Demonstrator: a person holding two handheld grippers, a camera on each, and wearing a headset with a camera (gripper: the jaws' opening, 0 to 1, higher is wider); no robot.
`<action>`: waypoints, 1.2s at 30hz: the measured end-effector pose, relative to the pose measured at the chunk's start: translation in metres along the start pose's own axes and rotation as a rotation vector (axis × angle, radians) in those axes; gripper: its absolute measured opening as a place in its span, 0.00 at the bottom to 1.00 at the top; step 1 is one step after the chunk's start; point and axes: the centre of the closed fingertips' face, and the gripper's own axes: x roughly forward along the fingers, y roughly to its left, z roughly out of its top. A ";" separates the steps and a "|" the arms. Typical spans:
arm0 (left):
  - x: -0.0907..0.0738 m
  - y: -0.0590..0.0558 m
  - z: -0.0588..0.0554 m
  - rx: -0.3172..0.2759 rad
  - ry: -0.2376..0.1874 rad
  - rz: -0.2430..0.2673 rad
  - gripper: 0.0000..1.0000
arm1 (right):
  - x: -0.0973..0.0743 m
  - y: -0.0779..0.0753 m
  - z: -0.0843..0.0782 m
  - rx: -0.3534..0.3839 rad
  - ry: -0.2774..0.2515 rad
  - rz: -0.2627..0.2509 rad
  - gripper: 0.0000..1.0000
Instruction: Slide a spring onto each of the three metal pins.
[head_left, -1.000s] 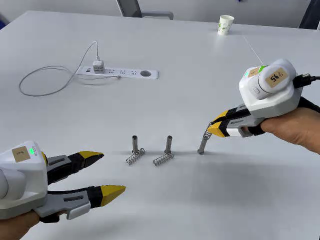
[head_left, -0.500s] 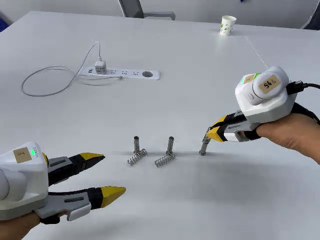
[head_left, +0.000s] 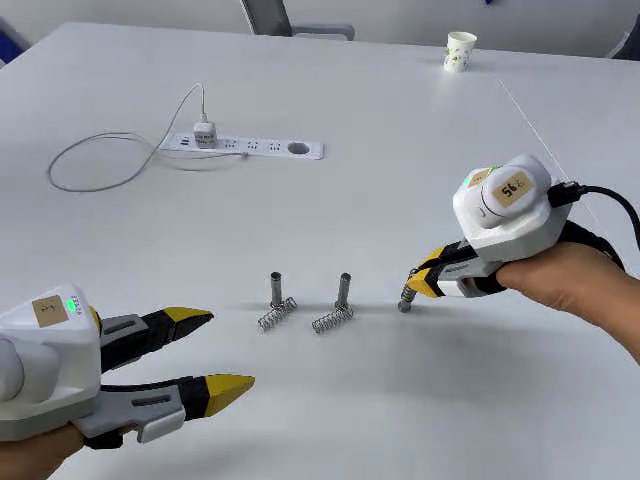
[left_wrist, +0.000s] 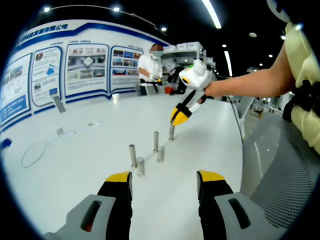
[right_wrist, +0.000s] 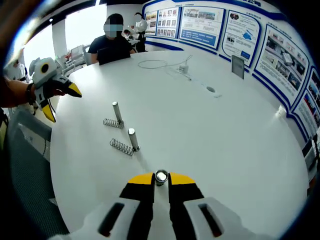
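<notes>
Right tongs (head_left: 414, 280): jaws pressed nearly together at the top of the right pin (head_left: 404, 301); they look to be pinching the third spring (head_left: 409, 291), whose coils sit around the upper part of that pin (in the right gripper view the pin's round top shows between the yellow tips); whether the spring has reached the pin's base I cannot tell.

Left tongs (head_left: 225, 348): jaws spread wide, holding nothing; they hover low over the near left of the desk (head_left: 400, 150), apart from the row of pins and pointing toward it.

Middle pin (head_left: 343, 289): upright, bare; the middle spring (head_left: 329, 319) lies on its side on the desk, one end touching or just beside the pin's foot.

Left pin (head_left: 276, 288): upright, bare; the left spring (head_left: 274, 314) lies the same way at its foot.

Further back: a power strip (head_left: 250, 147) with a looped cable, and a paper cup (head_left: 459, 50) at the far edge; neither bears on the work.

Progress, as I judge it: first of three springs going on, not yet released; two pins left, each with its spring lying ready beside it.
</notes>
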 end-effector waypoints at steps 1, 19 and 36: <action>0.000 0.000 0.000 -0.001 0.000 0.000 0.53 | 0.001 -0.001 -0.001 0.001 0.001 -0.001 0.12; 0.001 0.002 -0.003 -0.007 0.004 0.000 0.53 | 0.009 0.000 -0.008 0.007 0.010 -0.014 0.12; 0.002 0.000 -0.003 -0.004 0.008 -0.006 0.52 | -0.025 0.012 0.026 -0.073 -0.104 -0.055 0.21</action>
